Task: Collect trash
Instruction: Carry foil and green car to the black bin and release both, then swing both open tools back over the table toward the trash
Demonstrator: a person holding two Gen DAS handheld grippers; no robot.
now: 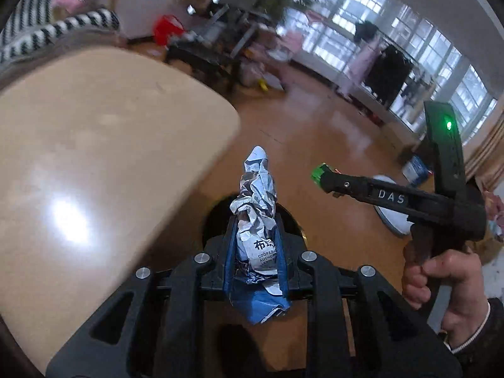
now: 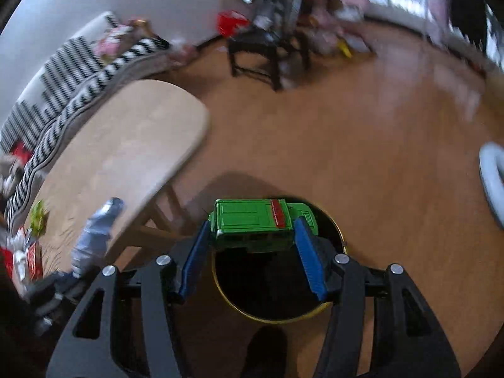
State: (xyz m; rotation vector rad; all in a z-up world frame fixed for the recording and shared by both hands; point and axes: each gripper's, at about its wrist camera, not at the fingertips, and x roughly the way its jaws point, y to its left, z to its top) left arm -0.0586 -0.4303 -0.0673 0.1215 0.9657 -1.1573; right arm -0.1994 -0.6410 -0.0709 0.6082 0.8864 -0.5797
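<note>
L gripper (image 1: 255, 220) has its jaws narrow, clamped on a crumpled paper wrapper (image 1: 256, 208), blue-white w/ print; the twisted top pokes past the tips, a torn blue tail hangs below the pads. R gripper (image 2: 255, 230) has its jaws mid-width, pinching a green toy car (image 2: 263, 223) sideways across the blue pads, red strip on its roof. Both loads hang over or just near the black bin (image 2: 274, 283), round, gold rim, standing on the floor below.

Risks, as I judge them:
- The green car doesn't look like trash; dropping it in the bin would likely be a sorting error.
- The car is held only at its ends near the pad tips; a jolt could twist it loose, prob. into the bin anyway.
- In the L view the bin mouth (image 1: 252, 217) is mostly hidden behind wrapper and jaws, so aim is hard to judge; the light paper may cling to a pad or drift onto the rim or floor on release.
- Both tools sit close over one opening; R gripper (image 1: 319, 173) is just right of the wrapper, so a clash is possible if both lower at once.

Room: the wooden table (image 2: 126, 145), rounded edge, overhangs just left of the bin, w/ a leg near it; more litter (image 2: 34, 220) lies at its near-left end. Wood floor (image 2: 346, 157) right and far is open; a pale blue ring (image 2: 491, 182) lies well right, a dark chair (image 2: 264, 53) far off. Views are blurred, so the fit is approx.
</note>
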